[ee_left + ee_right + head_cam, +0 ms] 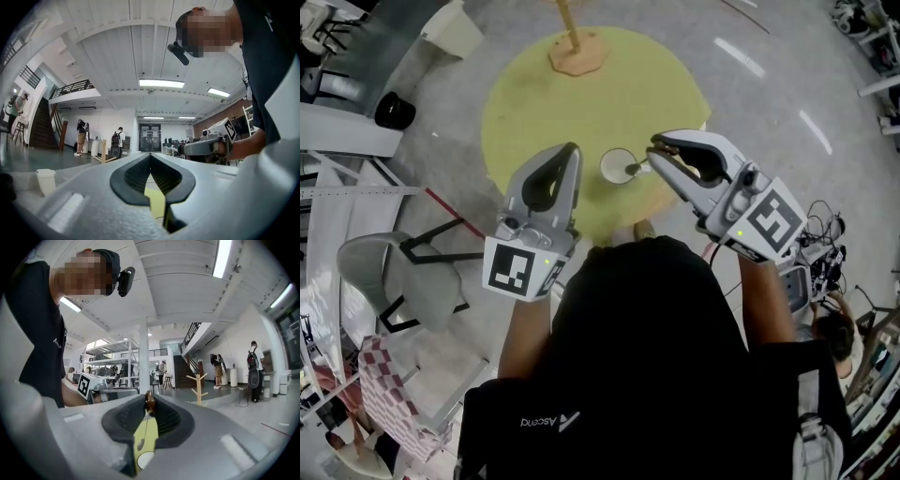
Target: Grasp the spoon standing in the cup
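Right gripper (654,152) clamps the spoon (634,170) handle between its 2 jaws, bowl at the cup (605,170) rim; left gripper (573,150) closed, empty

spoon (150,403): thin metal shaft, brown handle tip, small bowl; tilted twd frame R in head view, handle tip pinched betw right gripper (654,157) jaws, bowl end at cup's R rim | cup (616,167): white, round, upright, on yellow tabletop (544,103), frame ctr
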